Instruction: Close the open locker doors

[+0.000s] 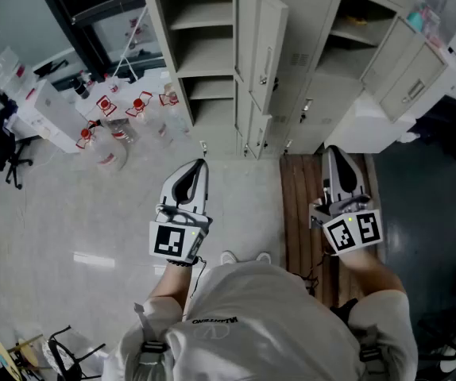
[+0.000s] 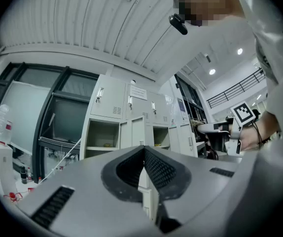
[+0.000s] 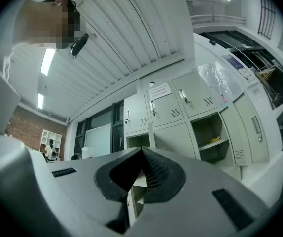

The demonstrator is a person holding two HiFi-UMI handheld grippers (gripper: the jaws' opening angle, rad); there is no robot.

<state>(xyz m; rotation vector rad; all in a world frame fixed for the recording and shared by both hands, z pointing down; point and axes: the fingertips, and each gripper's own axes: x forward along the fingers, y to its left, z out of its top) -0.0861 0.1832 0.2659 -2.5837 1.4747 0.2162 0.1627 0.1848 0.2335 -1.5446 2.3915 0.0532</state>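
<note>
**Both grippers shut, short of the open lockers**

Only the head view took in the floor. Bottles with red markings (image 1: pixel 110 125) stood left of the lockers (image 1: pixel 212 62), and a wooden strip (image 1: pixel 298 205) ran under the right gripper (image 1: pixel 333 152). It also showed the open doors from above: a centre door (image 1: pixel 261 50) swung outward and a right door (image 1: pixel 407 74) standing wide.

The gripper views looked level into the compartments instead. In the right gripper view a small yellow thing (image 3: pixel 215 141) lay on a shelf (image 3: pixel 211 145) of an open compartment.

The left gripper (image 1: pixel 199 165) and the right one were held out side by side from the person's chest, pointing at the lockers and touching no door. Each had its jaws pressed together, empty.
</note>
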